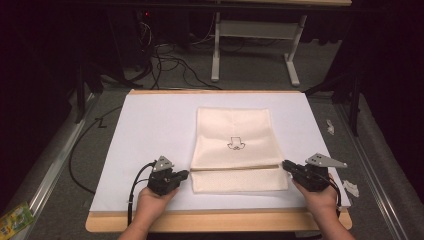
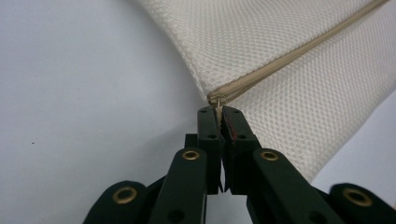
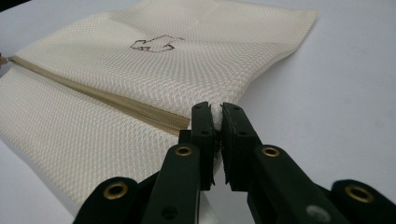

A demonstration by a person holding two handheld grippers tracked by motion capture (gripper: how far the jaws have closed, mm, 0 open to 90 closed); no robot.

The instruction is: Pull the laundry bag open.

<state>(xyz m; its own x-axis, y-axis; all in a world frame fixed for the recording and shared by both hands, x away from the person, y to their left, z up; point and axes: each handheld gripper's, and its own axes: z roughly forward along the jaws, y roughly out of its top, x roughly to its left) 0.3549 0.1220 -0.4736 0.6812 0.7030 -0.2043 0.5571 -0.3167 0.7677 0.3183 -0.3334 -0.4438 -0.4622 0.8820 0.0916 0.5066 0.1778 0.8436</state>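
A cream mesh bag [image 1: 234,134] lies flat on the white table top, with a small dark emblem [image 1: 236,144] on it and a zipper [image 1: 235,169] running across near its front. My left gripper [image 1: 187,173] is at the bag's left edge, shut on the zipper pull [image 2: 217,101] at the zipper's end. My right gripper [image 1: 286,165] is at the bag's right edge, shut on the mesh edge [image 3: 216,113] just beside the zipper's [image 3: 116,104] other end. A hand holds each gripper from the table's front.
The white table top [image 1: 150,130] has a wooden rim [image 1: 215,222] at the front. Black cables [image 1: 80,150] trail off the left side. White scraps [image 1: 350,187] lie on the grey floor at the right. A white table frame [image 1: 255,45] stands behind.
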